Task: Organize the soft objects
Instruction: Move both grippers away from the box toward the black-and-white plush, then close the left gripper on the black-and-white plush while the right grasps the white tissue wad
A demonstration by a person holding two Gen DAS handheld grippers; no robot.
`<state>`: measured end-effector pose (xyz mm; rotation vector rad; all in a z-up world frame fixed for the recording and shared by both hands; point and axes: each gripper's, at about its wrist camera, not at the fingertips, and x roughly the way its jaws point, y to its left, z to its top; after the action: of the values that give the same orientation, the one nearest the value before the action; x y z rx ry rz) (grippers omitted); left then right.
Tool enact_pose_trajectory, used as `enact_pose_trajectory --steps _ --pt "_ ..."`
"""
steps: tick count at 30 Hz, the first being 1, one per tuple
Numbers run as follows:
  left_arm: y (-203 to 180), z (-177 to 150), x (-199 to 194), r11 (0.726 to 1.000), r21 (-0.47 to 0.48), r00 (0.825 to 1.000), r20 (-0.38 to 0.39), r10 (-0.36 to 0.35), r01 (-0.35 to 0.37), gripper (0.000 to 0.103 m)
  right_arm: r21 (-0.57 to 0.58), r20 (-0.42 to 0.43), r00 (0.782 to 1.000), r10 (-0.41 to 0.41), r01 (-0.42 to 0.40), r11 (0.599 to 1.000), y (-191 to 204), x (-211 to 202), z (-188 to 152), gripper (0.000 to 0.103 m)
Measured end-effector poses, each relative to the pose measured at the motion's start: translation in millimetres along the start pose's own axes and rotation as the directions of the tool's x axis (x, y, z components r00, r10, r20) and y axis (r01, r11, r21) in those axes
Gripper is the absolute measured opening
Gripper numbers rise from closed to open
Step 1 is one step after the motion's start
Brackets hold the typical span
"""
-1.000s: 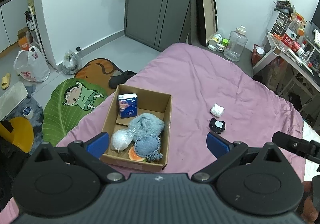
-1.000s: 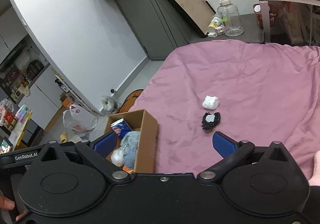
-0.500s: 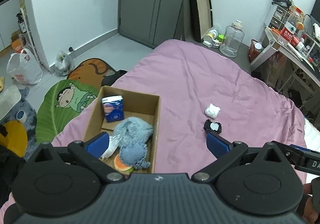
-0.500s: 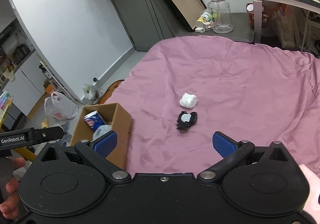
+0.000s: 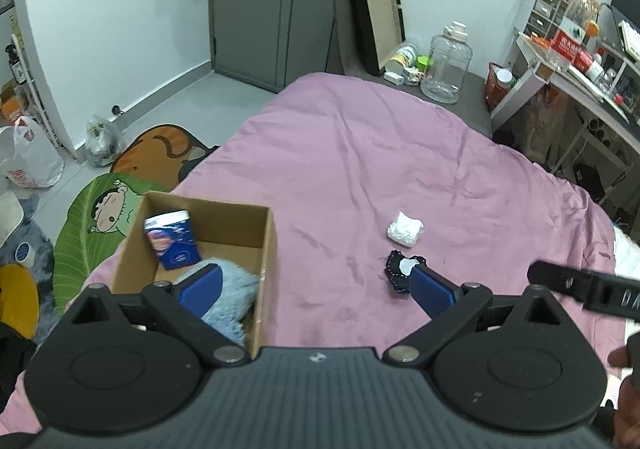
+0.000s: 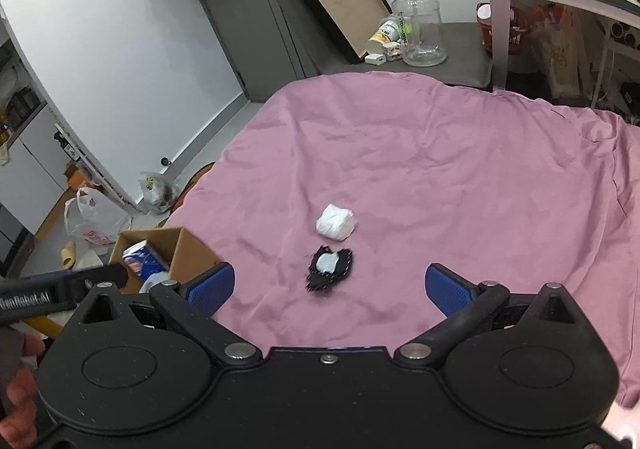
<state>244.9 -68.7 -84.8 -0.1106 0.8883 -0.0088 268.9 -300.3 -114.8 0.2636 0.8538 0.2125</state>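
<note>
Now both grippers have swung right: the box [image 5: 208,245] sits lower left, while the right gripper [image 6: 330,287], jaws spread, frames the black pad [image 6: 329,267] on the bed [image 6: 440,169]; left gripper [image 5: 316,285] empty, jaws spread.

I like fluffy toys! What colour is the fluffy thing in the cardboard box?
The fluffy thing is light blue, seen best in the left wrist view.
</note>
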Motion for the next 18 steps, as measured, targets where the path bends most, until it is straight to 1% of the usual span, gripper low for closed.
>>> enact_pose_trajectory --steps 3,6,8,11,16,18 --pt "-11 2 15 1.000 0.007 1.000 -0.017 -0.001 0.001 0.100 -0.025 -0.011 1.000 0.029 -0.029 0.999 -4 11 11 0.103" --pt "-22 4 31 1.000 0.012 0.999 -0.034 -0.001 0.001 0.099 -0.052 -0.037 0.997 0.073 -0.075 0.996 -5 25 22 0.103" --pt "-29 4 42 1.000 0.016 0.999 -0.045 -0.005 0.006 0.098 -0.069 -0.040 0.997 0.066 -0.069 0.995 -6 34 28 0.103" --pt "-39 4 59 1.000 0.019 0.998 -0.068 -0.005 0.006 0.093 -0.076 -0.052 0.997 0.059 -0.063 0.995 -14 49 35 0.103" --pt "-49 -1 91 1.000 0.002 0.994 -0.109 -0.012 0.012 0.087 -0.056 -0.058 0.997 0.054 -0.057 0.997 -31 70 42 0.103" --pt "-53 -4 102 1.000 -0.006 0.992 -0.124 -0.016 0.016 0.083 -0.041 -0.056 0.997 0.054 -0.056 0.998 -40 79 42 0.103"
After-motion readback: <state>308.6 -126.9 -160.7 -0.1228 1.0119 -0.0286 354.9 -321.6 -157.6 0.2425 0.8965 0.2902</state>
